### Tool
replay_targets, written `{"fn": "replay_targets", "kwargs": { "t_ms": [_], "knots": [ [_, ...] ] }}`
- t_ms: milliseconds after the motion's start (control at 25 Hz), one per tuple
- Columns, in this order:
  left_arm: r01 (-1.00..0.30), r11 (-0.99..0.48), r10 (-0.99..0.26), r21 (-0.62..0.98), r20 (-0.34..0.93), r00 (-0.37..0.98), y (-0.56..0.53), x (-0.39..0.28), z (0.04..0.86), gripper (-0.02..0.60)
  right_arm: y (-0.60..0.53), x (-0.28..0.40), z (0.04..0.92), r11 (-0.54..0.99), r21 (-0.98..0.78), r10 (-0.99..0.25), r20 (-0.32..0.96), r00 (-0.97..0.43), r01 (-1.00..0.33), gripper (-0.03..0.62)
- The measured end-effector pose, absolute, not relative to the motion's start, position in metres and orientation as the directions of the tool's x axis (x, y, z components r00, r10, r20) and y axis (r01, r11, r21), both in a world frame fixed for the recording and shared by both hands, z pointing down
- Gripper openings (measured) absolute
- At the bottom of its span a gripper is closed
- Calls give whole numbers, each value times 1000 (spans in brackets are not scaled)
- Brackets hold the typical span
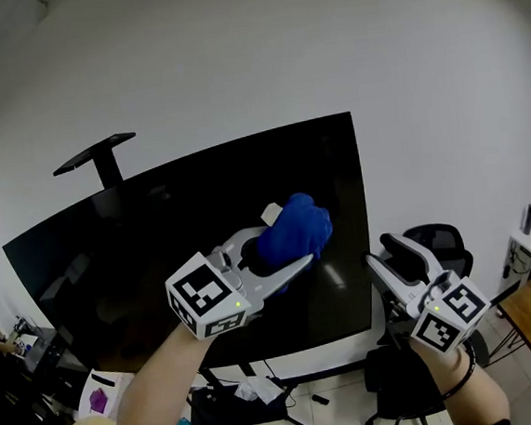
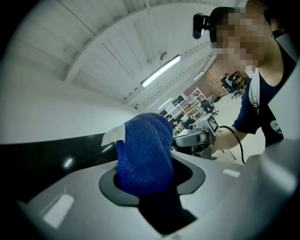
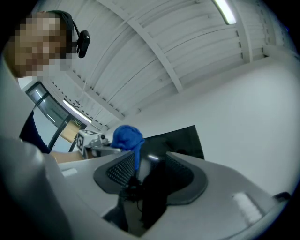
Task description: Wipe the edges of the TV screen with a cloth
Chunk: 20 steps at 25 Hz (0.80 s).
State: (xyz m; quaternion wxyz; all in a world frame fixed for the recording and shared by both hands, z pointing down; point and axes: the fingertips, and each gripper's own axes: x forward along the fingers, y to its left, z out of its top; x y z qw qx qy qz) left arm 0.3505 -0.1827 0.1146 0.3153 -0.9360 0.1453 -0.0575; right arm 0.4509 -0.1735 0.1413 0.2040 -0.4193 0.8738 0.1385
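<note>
White tag (image 1: pixel 271 215) on the blue cloth (image 1: pixel 297 232): print not legible. Left gripper (image 1: pixel 292 244), frame centre: jaws clamped on the cloth, in front of the TV screen (image 1: pixel 139 256) near its right edge. Right gripper (image 1: pixel 378 252), lower right: jaws partly apart, empty.

Cloth (image 2: pixel 144 152): blue, coarse knitted weave, matt. TV screen (image 1: pixel 148 255): black, glossy, faintly reflective. Left gripper (image 1: pixel 290 242) and right gripper (image 1: pixel 378 250) shells: smooth pale plastic, matt.
</note>
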Motion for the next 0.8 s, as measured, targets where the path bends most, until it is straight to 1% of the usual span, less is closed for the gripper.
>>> {"fn": "replay_targets", "kwargs": {
  "t_ms": [160,320,560,640,800],
  "knots": [
    [-330,-784,-356,-525,-55,933,-135,295,166,147,-151,423,166,632,15,-685,-456,-568,-775,213],
    [-420,-810,-402,-409,-133,906,-91,247,211,147,-119,394,205,635,-56,-722,-398,-566,-770,213],
    [-464,-851,-439,-246,-151,886,-42,211,287,147,-77,357,257,628,-111,-757,-316,-572,-770,213],
    [-475,-855,-454,-206,-143,879,-27,209,313,147,-62,355,275,628,-133,-764,-295,-574,-767,213],
    [-514,-839,-504,-178,-101,858,-1,212,366,147,-39,366,317,620,-164,-779,-244,-577,-768,213]
  ]
}}
